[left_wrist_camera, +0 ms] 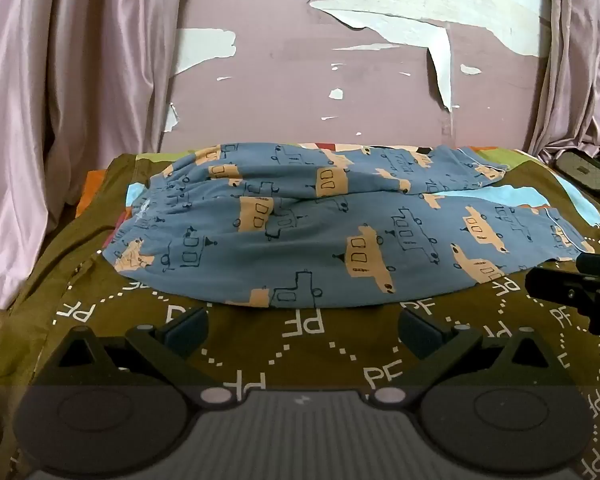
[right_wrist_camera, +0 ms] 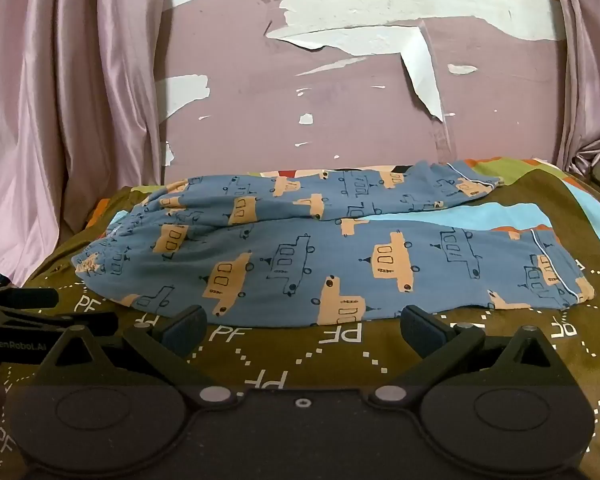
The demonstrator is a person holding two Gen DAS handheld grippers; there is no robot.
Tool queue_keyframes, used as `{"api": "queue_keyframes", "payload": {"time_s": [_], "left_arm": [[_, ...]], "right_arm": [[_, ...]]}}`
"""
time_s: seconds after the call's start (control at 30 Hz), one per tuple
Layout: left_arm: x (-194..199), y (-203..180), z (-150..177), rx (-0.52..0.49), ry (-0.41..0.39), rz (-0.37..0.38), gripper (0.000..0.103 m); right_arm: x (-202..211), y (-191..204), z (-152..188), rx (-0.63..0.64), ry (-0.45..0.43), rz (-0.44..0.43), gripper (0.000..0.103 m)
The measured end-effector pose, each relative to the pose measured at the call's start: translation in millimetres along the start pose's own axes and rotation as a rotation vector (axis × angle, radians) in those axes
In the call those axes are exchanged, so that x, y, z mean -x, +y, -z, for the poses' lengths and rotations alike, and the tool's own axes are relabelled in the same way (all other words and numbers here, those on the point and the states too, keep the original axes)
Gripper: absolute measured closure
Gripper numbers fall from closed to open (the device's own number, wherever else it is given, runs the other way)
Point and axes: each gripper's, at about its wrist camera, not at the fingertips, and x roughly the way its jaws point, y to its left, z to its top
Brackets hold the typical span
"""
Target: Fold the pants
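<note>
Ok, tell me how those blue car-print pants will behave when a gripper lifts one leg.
The pants look thin and wrinkled, so probably floppy: a lifted leg should drape and sag. They likely weigh little. On the bedsheet they may drag and bunch rather than slide cleanly.

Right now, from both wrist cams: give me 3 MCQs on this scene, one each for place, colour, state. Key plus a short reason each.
1. Which side is the waistband of the pants on?
A. image left
B. image right
C. hidden under the legs

2. What is the ground colour of the pants?
A. red
B. blue
C. white

3. How do the left gripper and the right gripper stand?
A. both shut on cloth
B. one open, one shut
C. both open, holding nothing

Key:
1 A: the gathered waistband lies at image left, the cuffs at right.
2 B: blue cloth with tan vehicle prints.
3 C: both pairs of fingers are spread over the bedsheet, short of the pants.
</note>
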Motion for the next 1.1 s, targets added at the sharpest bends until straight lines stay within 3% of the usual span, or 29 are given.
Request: {"api": "queue_keyframes", "payload": {"time_s": [1.1], "left_arm": [[1.5,0.2,2.0,0.003,0.007,0.006,0.000]], "right_arm": [[-0.2,-1.1,0.8,-0.007,0.002,-0.001,0.000]]}}
